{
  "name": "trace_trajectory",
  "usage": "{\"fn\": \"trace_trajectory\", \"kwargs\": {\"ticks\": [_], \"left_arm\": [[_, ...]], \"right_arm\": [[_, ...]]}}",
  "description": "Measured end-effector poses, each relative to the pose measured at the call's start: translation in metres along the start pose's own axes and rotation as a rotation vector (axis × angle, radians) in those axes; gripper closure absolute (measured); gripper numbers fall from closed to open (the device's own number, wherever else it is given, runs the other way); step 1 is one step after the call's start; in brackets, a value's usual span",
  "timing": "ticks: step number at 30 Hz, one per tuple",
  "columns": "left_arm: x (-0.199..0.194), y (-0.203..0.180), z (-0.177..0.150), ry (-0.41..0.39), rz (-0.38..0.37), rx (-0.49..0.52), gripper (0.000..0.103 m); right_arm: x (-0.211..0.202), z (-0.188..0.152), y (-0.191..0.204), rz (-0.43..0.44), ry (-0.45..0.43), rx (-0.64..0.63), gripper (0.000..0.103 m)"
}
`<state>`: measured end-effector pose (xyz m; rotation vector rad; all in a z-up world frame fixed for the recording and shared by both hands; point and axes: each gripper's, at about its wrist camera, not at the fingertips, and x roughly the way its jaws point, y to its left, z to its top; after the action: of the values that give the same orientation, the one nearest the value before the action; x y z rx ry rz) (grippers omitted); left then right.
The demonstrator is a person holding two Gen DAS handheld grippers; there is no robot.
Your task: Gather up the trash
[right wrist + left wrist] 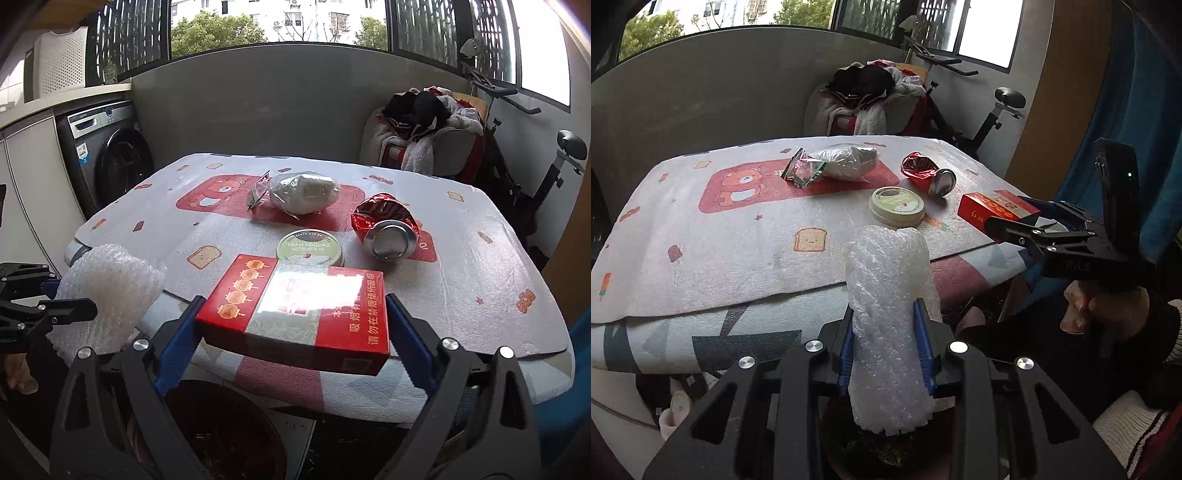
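My left gripper point(884, 332) is shut on a roll of white bubble wrap point(890, 332) and holds it upright off the table's near edge, over a dark bin point(886, 458). The bubble wrap also shows in the right wrist view point(107, 291). My right gripper point(293, 325) is shut on a red cigarette box point(295, 314) at the table's near edge, above the bin point(221, 435). On the table lie a crushed red can point(384, 229), a round yogurt lid point(310, 249), a clear bag of grey stuff point(303, 194) and a green wrapper point(803, 170).
The table point(480, 288) has a white bear-print cover. A washing machine point(107, 155) stands at the left. A chair piled with clothes point(421, 125) and an exercise bike point(535, 173) stand behind the table.
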<state>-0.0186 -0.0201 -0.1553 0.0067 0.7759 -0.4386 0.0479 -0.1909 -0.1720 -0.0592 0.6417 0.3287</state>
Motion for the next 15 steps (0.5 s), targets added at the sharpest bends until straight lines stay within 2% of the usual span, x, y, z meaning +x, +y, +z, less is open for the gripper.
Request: {"fn": "trace_trajectory", "kwargs": {"ticks": [7, 15], "left_arm": [[0.02, -0.008, -0.028, 0.076, -0.017, -0.009, 0.073], [0.024, -0.002, -0.03, 0.089, -0.017, -0.036, 0.072]], "right_arm": [[0.003, -0.01, 0.003, 0.012, 0.016, 0.007, 0.011], [0.01, -0.017, 0.008, 0.032, 0.036, 0.001, 0.011]]}}
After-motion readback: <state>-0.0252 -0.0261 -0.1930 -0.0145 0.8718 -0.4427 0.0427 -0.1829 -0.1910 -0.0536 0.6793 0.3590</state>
